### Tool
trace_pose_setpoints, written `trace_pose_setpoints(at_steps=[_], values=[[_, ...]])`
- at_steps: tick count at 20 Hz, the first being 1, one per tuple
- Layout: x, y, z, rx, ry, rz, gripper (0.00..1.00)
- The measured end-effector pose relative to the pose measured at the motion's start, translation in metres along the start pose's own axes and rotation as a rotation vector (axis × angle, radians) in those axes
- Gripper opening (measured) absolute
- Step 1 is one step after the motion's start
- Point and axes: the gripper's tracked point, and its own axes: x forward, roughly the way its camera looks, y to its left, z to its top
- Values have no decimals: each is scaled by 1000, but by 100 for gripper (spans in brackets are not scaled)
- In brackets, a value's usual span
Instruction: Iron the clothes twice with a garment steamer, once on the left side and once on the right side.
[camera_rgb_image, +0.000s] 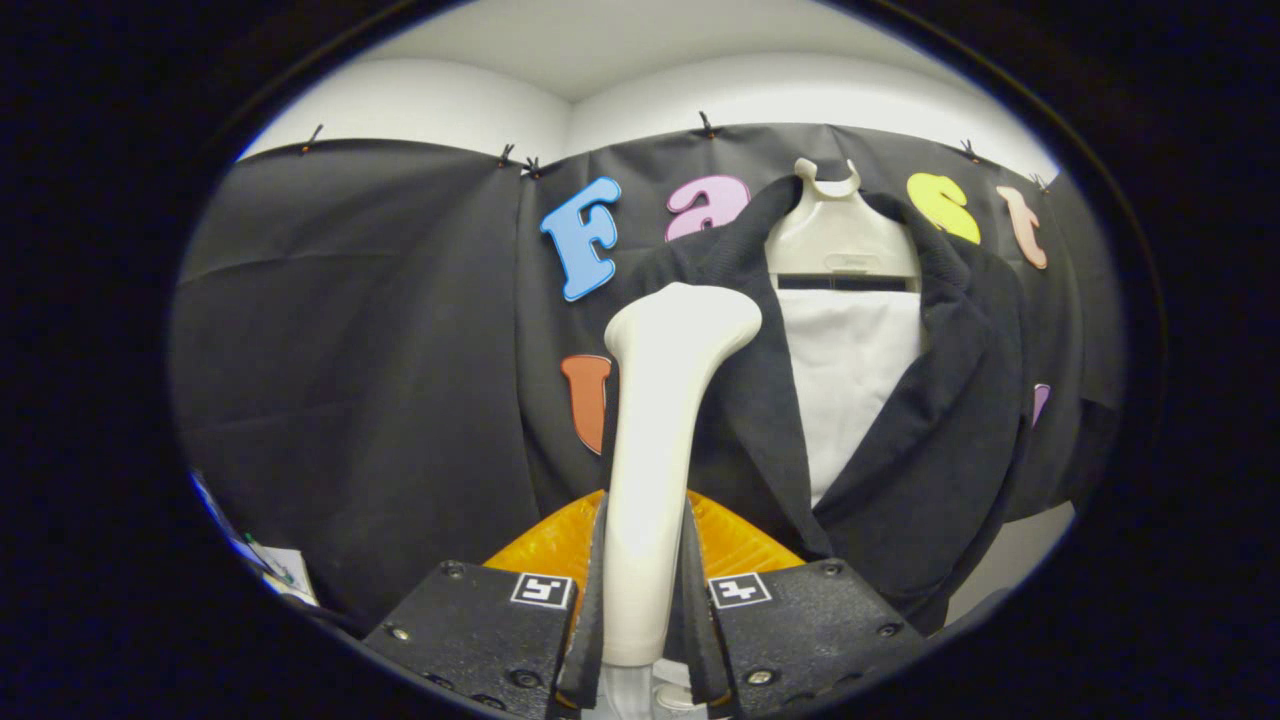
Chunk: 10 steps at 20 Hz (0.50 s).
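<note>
Steamer (655, 440) standing upright, handle clamped between both fingers of gripper (645, 600), head riding level with left lapel of jacket (930, 420), which is hanging on hanger (840, 235) just beyond, presenting front for stroking.

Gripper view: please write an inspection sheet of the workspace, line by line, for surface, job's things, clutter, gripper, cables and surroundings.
Surface: nothing seen.
Job's things: white garment steamer upright between the fingers, head at the top; dark jacket on a pale hanger beyond, open over a white panel. The steamer head lies before the jacket's lapel; contact cannot be told.
Clutter: papers low beside the fingers, too small to tell.
Gripper: gripper shut on the steamer handle, both fingers pressing.
Cables: nothing seen.
Surroundings: black cloth wall, white wall above; an orange thing behind the fingers.
</note>
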Motion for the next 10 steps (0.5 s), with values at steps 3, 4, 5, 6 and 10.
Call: trace_pose_setpoints(at_steps=[3, 4, 5, 6, 10], values=[[4, -3, -13, -3, 25, -5, 36], [4, -5, -19, 1, 32, -4, 36], [3, -6, -23, 2, 40, -4, 36], [3, -7, -27, 3, 47, -6, 36], [-3, -15, -41, 4, 68, -13, 36]])
